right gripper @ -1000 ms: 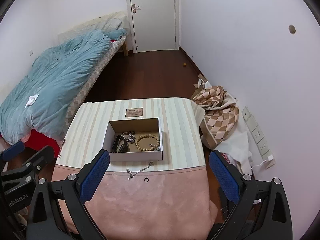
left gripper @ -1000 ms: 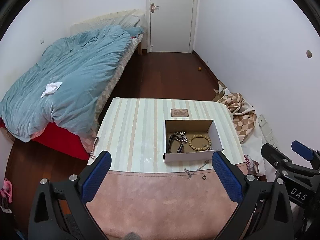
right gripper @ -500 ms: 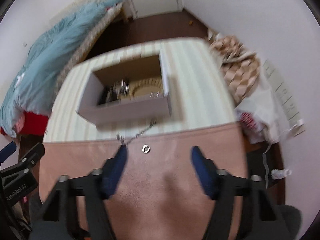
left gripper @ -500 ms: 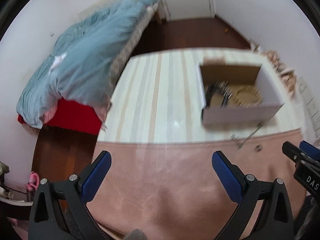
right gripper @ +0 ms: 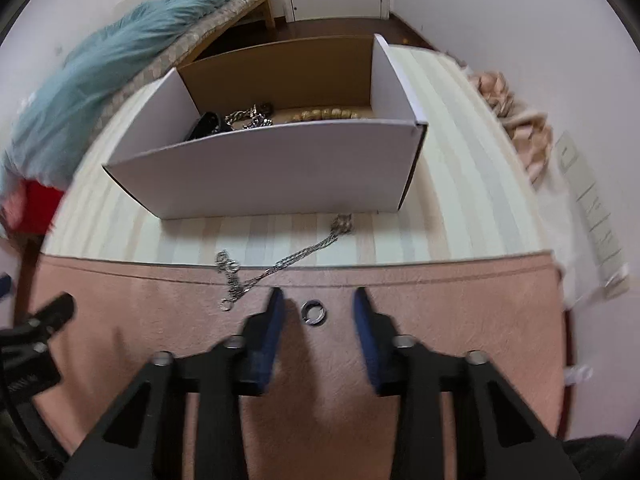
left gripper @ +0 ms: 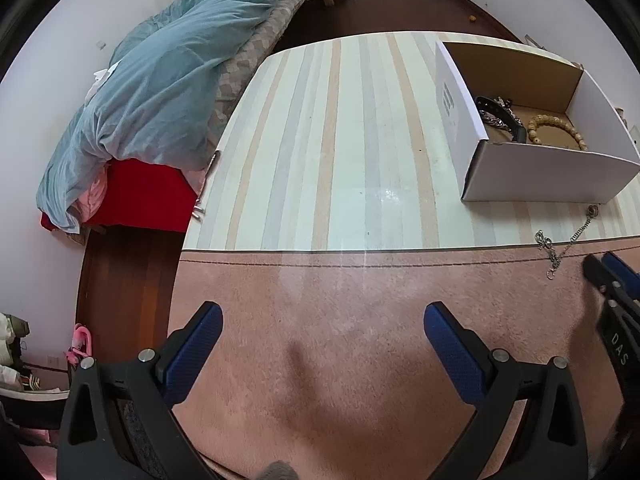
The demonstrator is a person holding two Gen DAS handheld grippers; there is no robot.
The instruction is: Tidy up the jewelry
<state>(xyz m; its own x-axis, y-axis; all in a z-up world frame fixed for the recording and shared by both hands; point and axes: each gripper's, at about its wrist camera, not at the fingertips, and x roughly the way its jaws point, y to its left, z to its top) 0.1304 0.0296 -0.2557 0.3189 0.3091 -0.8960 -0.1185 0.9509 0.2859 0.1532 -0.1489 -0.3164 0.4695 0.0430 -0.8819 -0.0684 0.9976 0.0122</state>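
A small dark ring (right gripper: 313, 312) lies on the pink table mat (right gripper: 440, 320). My right gripper (right gripper: 318, 300) is open, its blue fingers on either side of the ring, low over the mat. A silver chain (right gripper: 280, 264) lies just beyond, across the mat's edge; it also shows in the left wrist view (left gripper: 564, 240). A white cardboard box (right gripper: 280, 172) holds a bead bracelet (right gripper: 324, 114), a chain and a black band. My left gripper (left gripper: 322, 340) is open and empty over the mat, left of the box (left gripper: 540, 176).
The table has a striped cloth (left gripper: 340, 140). A bed with a blue duvet (left gripper: 160, 80) stands to the left. Checked fabric (right gripper: 520, 120) lies on the floor at the right.
Both grippers have dropped down and forward toward the table. My right gripper's fingers have narrowed and now bracket the ring.
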